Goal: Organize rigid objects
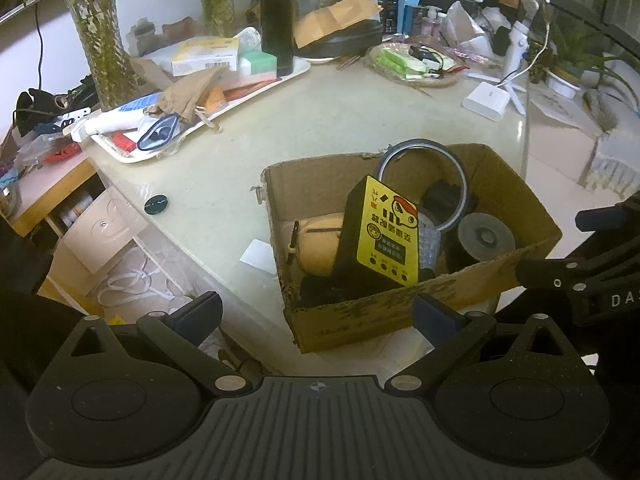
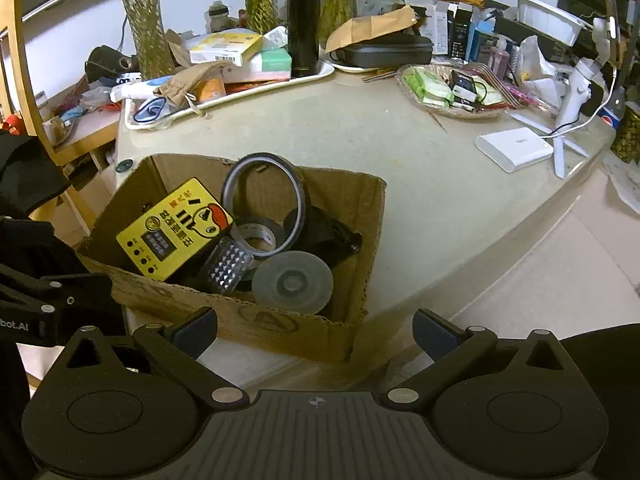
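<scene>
The cardboard box (image 1: 404, 308) sits at the near edge of the pale table (image 1: 224, 168), just ahead of both tongs. In the left wrist view it lies at about one o'clock from the left gripper (image 1: 318, 314), whose jaws stand wide and hold nothing. In the right wrist view the box (image 2: 256, 316) lies at about eleven o'clock from the right gripper (image 2: 316, 328), also spread wide and empty.

Inside the box, a yellow-faced black device (image 1: 386, 236) leans at nine o'clock, a large tape ring (image 2: 262, 196) stands at twelve, and a grey disc (image 2: 292, 282) rests at five. A small dark button (image 1: 157, 204) lies on the table left of the box.
</scene>
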The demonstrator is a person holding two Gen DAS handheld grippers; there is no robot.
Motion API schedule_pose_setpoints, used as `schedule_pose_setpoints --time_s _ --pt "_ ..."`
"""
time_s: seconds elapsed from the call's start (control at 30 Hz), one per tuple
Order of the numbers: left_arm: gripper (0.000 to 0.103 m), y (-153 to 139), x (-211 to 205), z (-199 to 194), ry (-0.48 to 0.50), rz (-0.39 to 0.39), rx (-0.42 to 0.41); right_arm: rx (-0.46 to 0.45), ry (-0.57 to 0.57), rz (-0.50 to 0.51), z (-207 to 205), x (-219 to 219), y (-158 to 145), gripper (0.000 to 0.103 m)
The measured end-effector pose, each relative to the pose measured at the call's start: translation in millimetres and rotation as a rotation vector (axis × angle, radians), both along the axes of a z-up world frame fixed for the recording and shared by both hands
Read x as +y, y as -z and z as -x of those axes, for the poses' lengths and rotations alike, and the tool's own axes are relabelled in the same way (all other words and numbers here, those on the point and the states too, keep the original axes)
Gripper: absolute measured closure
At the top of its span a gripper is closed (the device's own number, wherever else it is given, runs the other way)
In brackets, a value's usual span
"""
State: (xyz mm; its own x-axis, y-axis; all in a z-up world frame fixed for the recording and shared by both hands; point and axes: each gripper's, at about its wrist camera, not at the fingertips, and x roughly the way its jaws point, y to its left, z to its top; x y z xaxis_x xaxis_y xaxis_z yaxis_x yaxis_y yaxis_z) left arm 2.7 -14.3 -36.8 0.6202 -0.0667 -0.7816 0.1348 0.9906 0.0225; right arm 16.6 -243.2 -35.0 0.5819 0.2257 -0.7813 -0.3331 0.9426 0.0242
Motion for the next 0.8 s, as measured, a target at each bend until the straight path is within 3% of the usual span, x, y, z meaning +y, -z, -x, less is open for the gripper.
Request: schedule_pose_setpoints --time_s 0.8 --pt "0.000 3.2 -1.7 -2.9 -0.013 -0.026 0.029 0.000 -0.011 0.029 1.3 5.0 3.5 0.000"
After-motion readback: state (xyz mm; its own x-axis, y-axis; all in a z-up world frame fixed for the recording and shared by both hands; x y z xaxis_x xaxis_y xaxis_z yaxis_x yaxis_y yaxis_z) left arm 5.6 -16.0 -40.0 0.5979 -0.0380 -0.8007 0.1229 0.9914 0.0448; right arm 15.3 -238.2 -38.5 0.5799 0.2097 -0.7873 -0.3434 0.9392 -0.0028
